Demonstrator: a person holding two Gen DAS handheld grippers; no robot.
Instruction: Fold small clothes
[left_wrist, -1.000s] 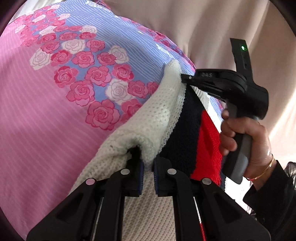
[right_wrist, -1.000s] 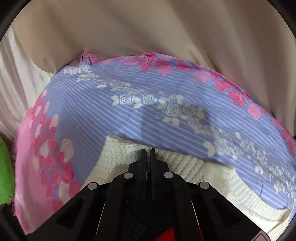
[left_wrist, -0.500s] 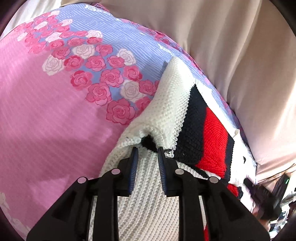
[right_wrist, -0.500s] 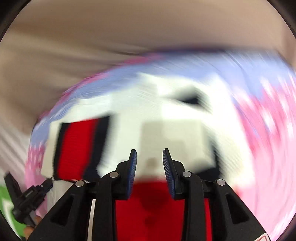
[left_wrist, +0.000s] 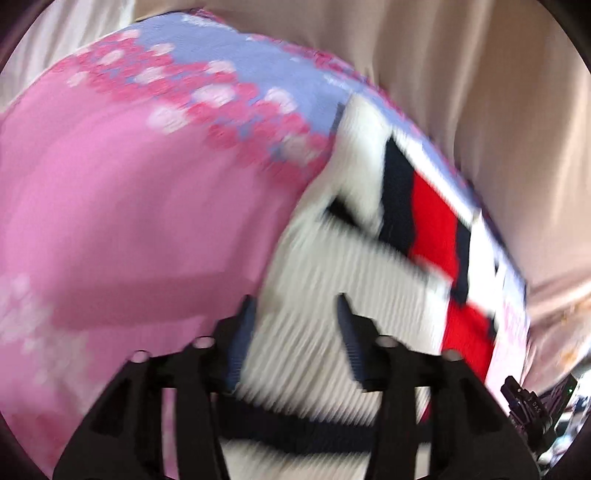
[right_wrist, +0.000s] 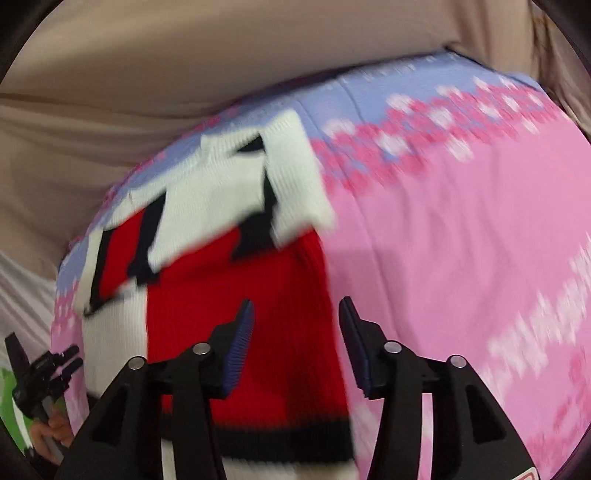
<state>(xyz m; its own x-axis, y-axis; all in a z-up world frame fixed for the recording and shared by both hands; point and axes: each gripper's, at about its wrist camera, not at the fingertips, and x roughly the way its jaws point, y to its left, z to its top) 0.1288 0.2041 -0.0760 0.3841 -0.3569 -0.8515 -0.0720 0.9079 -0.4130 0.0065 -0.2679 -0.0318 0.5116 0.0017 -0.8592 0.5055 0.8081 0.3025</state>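
A pink cotton bedsheet with a lilac band and a border of printed pink and white roses (left_wrist: 122, 206) covers the surface under me, and behind it hang soft beige curtain folds (left_wrist: 480, 92) that close off the room on that side. From my right claw's camera the same sheet (right_wrist: 461, 240) spreads away to the right, with the beige fabric (right_wrist: 184, 74) above it and a sliver of bright green (right_wrist: 9, 402) at the lower left edge; I cannot tell what that is.

My left gripper (left_wrist: 293, 334) hangs tilted down over the near white part of the small knitted sweater in white, red and navy blocks (left_wrist: 325, 280). Its jaws are opening; the knit lies below the gap and the pads do not press on it. My right gripper (right_wrist: 295, 332) hangs over the sweater's red panel (right_wrist: 236, 306), near its right edge. Its jaws are opening too, with nothing pinched between them.

The sweater lies flat on the sheet toward the lilac band. It is ribbed knit, with a white sleeve laid across the body, navy stripes edging the red blocks and a navy band along the near hem. Both views are smeared, so finer stitching is lost. In the right view's lower left corner my other claw's black tips (right_wrist: 55, 363) sit just beside the sweater's white edge.
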